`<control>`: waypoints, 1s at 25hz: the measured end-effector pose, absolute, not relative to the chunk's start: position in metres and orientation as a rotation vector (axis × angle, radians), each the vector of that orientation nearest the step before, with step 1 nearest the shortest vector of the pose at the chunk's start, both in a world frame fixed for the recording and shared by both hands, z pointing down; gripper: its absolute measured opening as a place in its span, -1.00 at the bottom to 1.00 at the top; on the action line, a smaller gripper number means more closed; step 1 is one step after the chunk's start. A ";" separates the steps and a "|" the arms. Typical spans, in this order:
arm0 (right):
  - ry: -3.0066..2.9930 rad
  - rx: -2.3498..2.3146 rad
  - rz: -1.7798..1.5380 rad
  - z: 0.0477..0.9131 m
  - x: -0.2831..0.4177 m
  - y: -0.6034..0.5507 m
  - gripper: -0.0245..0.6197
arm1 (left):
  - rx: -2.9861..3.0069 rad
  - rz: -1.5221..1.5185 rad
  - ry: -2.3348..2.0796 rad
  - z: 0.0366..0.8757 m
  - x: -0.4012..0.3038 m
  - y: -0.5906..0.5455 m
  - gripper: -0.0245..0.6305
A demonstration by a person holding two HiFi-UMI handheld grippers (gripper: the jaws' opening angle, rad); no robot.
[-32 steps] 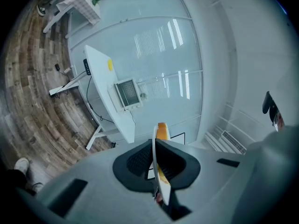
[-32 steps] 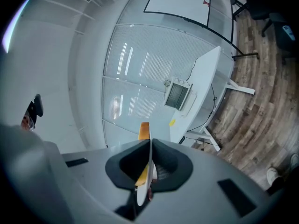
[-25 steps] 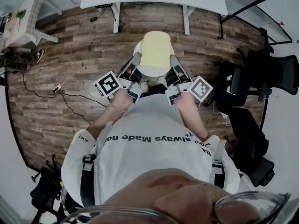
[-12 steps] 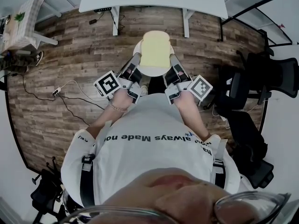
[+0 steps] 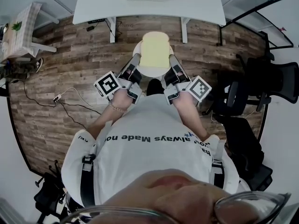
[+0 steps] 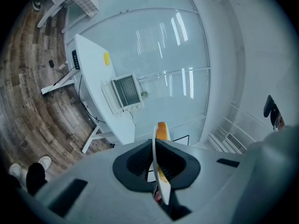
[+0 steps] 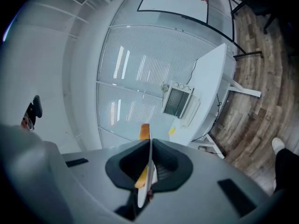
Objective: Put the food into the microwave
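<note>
Pinching the plate (image 5: 152, 72), left gripper (image 5: 136, 58) and right gripper (image 5: 172, 59) sit nearly closed; toast (image 5: 155, 49) on top.

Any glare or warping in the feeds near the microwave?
Head view: fisheye bows the floor; plate sharp. Left gripper view: light streaks on the glass wall, microwave readable. Right gripper view: same streaks; plate rim near the lens soft.

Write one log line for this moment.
left claw: shut on plate | right claw: shut on plate | bread: on plate | microwave: ahead
</note>
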State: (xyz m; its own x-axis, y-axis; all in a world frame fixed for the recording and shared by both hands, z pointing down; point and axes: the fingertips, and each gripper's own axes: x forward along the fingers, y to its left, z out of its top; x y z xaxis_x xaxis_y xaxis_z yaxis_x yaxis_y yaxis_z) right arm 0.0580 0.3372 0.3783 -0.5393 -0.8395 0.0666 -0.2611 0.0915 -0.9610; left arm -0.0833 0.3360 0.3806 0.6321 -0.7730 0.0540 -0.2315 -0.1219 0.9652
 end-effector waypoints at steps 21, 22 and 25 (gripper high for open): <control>1.865 -1.049 -1.500 0.385 0.144 0.195 -0.86 | 1.651 -0.576 -0.878 0.383 0.002 0.197 -0.87; 1.869 -1.052 -1.502 0.386 0.146 0.191 -0.86 | 1.647 -0.583 -0.875 0.384 0.004 0.193 -0.87; 1.883 -1.054 -1.497 0.388 0.148 0.180 -0.86 | 1.623 -0.609 -0.860 0.384 0.009 0.184 -0.87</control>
State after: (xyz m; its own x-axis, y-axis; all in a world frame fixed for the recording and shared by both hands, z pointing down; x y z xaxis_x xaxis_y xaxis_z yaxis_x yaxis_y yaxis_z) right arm 0.1484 0.1801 0.3876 -0.5694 -0.8187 0.0746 -0.2571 0.0912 -0.9621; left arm 0.0087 0.1837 0.3840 0.5974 -0.7999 0.0572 -0.2115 -0.0883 0.9734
